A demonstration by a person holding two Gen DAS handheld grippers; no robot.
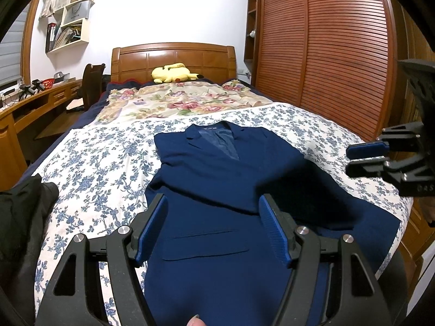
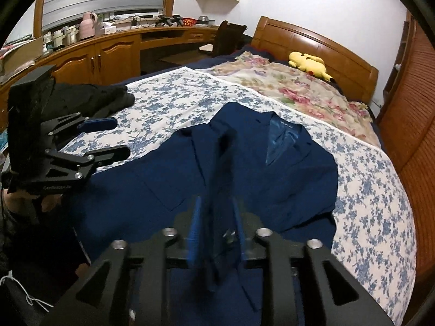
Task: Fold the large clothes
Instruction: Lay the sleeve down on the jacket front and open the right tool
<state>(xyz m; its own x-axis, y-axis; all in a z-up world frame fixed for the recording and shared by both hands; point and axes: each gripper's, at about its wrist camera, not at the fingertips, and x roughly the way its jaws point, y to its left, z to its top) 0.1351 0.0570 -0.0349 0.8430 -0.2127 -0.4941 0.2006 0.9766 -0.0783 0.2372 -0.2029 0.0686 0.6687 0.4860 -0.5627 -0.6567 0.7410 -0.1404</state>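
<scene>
A navy blazer [image 1: 217, 168] [image 2: 272, 184] lies face up on the blue-flowered sheet [image 1: 108, 149] of the bed, collar toward the headboard, with one side folded across its front. My left gripper [image 1: 213, 209] [image 2: 121, 135] hovers over the blazer's lower part, open wide, with nothing between its blue pads. My right gripper [image 2: 217, 203] [image 1: 349, 159] is at the blazer's right side. Its jaws stand a little apart. In the right wrist view a blurred strip of navy cloth runs between them; the pads do not press on it.
A black garment [image 1: 24, 217] [image 2: 89, 95] lies heaped at the bed's left edge. A yellow plush toy [image 1: 174, 73] and a flowered blanket [image 1: 176, 103] are near the headboard. The wooden wardrobe [image 1: 326, 40] stands on the right, the desk [image 2: 108, 49] on the left.
</scene>
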